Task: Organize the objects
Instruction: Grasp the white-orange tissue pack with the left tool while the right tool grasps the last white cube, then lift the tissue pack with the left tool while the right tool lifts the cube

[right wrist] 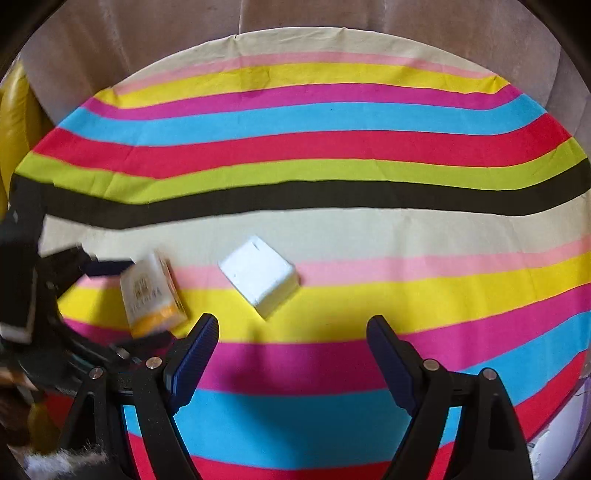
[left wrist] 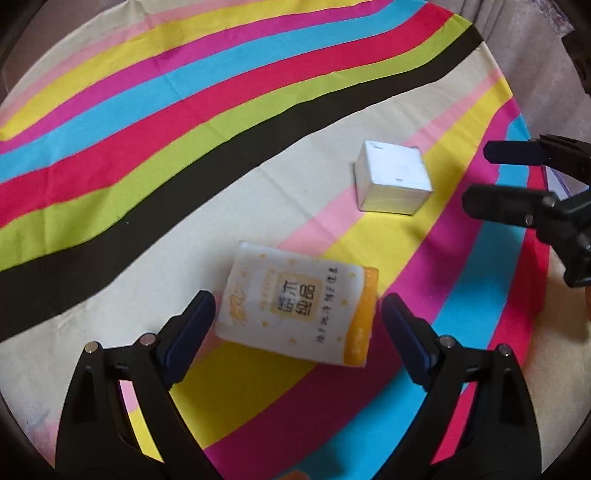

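Observation:
A white and yellow tissue pack (left wrist: 299,308) with printed characters lies on the striped cloth, between the fingers of my open left gripper (left wrist: 298,308), which does not clamp it. It also shows at the left of the right wrist view (right wrist: 151,291). A plain white box (left wrist: 391,181) sits further out to the right; in the right wrist view the box (right wrist: 260,275) lies just ahead of my open, empty right gripper (right wrist: 291,328). The right gripper (left wrist: 476,177) also shows at the right edge of the left wrist view.
A striped, multicoloured tablecloth (right wrist: 295,122) covers the round table. Beige curtains (right wrist: 295,22) hang behind it. A yellow cushion-like object (right wrist: 14,122) sits off the table's left side. The left gripper's body (right wrist: 33,295) is blurred at the left.

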The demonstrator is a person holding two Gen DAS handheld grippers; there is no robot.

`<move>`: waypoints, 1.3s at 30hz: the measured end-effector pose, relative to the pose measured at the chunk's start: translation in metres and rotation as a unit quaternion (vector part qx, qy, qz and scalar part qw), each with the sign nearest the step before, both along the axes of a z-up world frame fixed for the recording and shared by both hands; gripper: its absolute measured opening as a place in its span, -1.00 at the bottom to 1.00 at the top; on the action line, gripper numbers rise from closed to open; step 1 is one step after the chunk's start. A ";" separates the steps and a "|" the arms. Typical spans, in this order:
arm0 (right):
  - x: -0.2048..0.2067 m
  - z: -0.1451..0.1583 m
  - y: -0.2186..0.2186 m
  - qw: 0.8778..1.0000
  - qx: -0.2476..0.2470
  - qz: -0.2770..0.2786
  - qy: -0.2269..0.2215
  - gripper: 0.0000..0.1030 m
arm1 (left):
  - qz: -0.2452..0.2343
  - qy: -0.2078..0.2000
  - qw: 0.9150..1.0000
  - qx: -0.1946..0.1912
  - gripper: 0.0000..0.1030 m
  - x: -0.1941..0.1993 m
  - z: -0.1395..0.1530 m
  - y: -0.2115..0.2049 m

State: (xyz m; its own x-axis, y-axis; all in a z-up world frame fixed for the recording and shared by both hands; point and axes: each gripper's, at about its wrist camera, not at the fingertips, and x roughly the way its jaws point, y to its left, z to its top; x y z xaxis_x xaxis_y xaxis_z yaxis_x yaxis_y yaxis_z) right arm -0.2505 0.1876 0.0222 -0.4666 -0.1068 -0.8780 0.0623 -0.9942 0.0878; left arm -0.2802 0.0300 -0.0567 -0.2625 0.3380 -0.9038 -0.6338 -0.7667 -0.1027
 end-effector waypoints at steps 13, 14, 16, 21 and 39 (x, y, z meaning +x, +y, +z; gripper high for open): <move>-0.047 -0.019 -0.025 0.994 -0.025 -0.095 -0.054 0.62 | 0.113 0.006 0.993 0.029 0.57 0.031 0.010 -0.019; -0.049 -0.020 -0.026 0.992 -0.029 -0.105 -0.059 0.62 | 0.119 0.011 0.992 0.035 0.57 0.033 0.015 -0.021; -0.051 -0.023 -0.028 0.990 -0.020 -0.121 -0.064 0.62 | 0.130 0.020 0.991 0.039 0.57 0.033 0.022 -0.026; -0.054 -0.035 -0.034 0.988 0.015 -0.137 -0.071 0.37 | 0.164 0.029 0.985 0.045 0.57 0.032 0.032 -0.035; 0.036 0.014 -0.001 0.995 0.049 -0.089 0.017 0.12 | 0.179 0.063 0.981 0.046 0.57 0.074 0.069 -0.008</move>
State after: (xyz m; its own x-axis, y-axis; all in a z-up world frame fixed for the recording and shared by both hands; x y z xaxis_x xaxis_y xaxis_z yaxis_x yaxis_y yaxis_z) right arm -0.2148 0.1870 0.0357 -0.4994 0.0641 -0.8640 -0.1133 -0.9935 -0.0082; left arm -0.2064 0.0218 0.0127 -0.4872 0.2826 -0.8263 -0.3378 -0.9335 -0.1201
